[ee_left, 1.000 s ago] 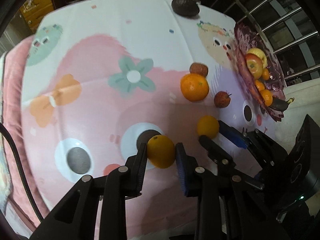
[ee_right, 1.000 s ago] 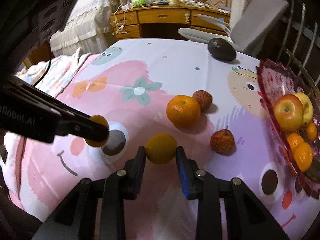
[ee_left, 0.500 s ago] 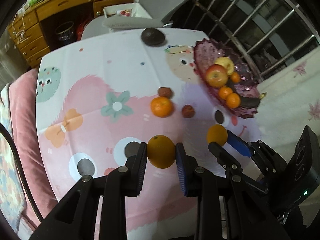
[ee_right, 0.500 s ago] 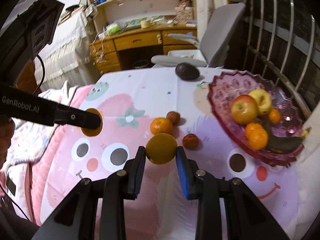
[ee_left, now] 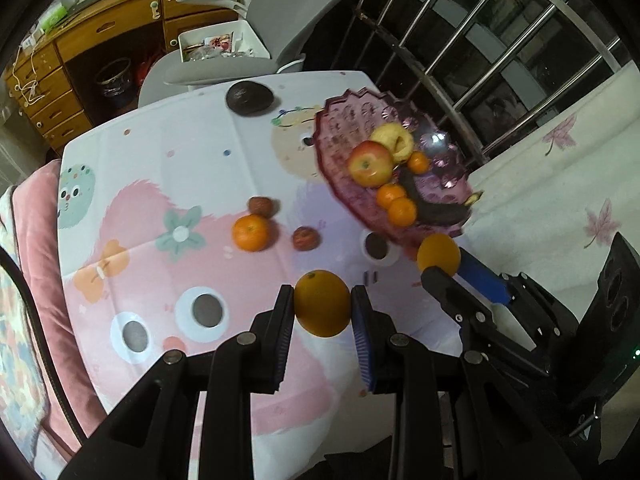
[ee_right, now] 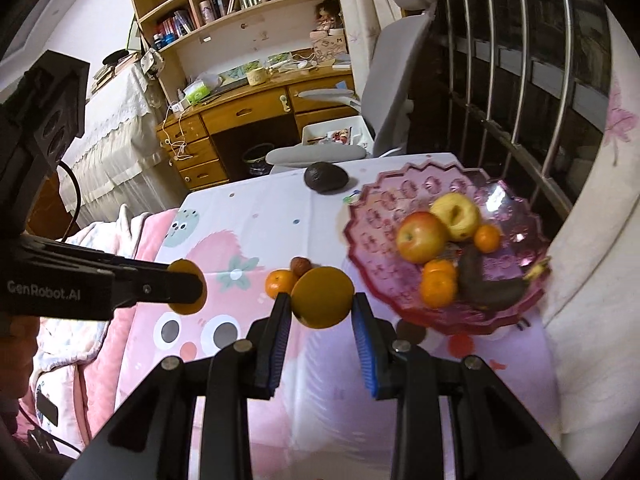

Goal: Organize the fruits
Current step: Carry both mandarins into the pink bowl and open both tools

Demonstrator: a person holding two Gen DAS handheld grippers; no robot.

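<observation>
The left gripper pinches an orange at lower centre above the tablecloth, while the right gripper pinches another orange, with the pink fruit bowl at its upper right.

- The fruit bowl looks like pink translucent plastic or glass, glossy, with a pressed pattern and a scalloped rim.
- The tablecloth is a smooth cloth with a printed cartoon, slightly creased along its folds.
- The gripper fingers are matt black plastic with ribbed blue pads and small metal screws.
- The held orange has a matt, finely dimpled skin.
- The avocado looks dark and rough.
- The desk is varnished wood.
- The window bars are shiny metal.
</observation>
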